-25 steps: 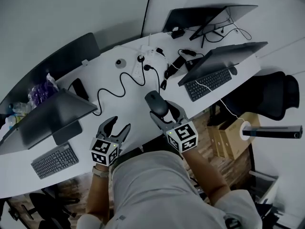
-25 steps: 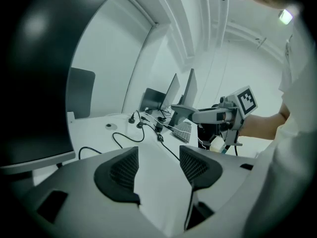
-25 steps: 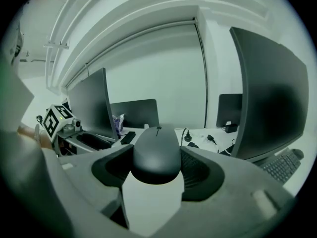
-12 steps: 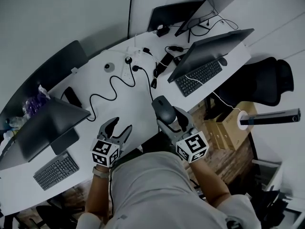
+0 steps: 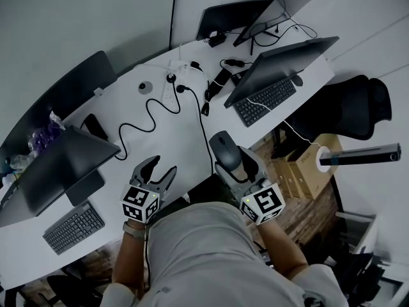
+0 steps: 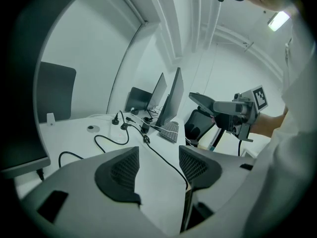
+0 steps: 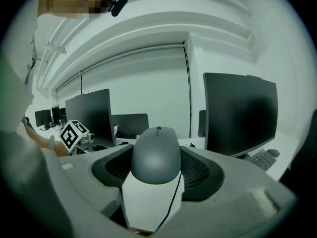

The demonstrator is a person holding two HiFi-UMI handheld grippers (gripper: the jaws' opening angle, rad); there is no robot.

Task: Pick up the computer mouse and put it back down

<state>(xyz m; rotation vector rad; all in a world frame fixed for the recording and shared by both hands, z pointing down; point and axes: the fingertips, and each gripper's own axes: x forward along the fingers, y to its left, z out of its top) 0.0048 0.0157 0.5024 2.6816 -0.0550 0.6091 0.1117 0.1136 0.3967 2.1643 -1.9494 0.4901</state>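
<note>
A dark grey computer mouse [image 5: 225, 149] [image 7: 156, 154] is held between the jaws of my right gripper [image 5: 233, 164] [image 7: 157, 170], which is shut on it. The mouse hangs in the air at the white desk's [image 5: 179, 139] front edge, well above the desk surface. My left gripper [image 5: 155, 172] [image 6: 159, 168] hovers over the desk's near edge to the left, open, with nothing between its fingers. In the left gripper view the right gripper with the mouse [image 6: 207, 102] shows raised at the right.
On the desk are two monitors [image 5: 275, 66] with a black keyboard [image 5: 262, 101] at the right, a monitor [image 5: 57, 165] and keyboard [image 5: 70, 226] at the left, and a black cable [image 5: 150, 117] running to a power strip [image 5: 182, 78]. An office chair [image 5: 348, 110] stands at the right.
My right gripper has carried the mouse to the right and a little nearer, out over the desk's front edge. The left gripper has hardly moved.
</note>
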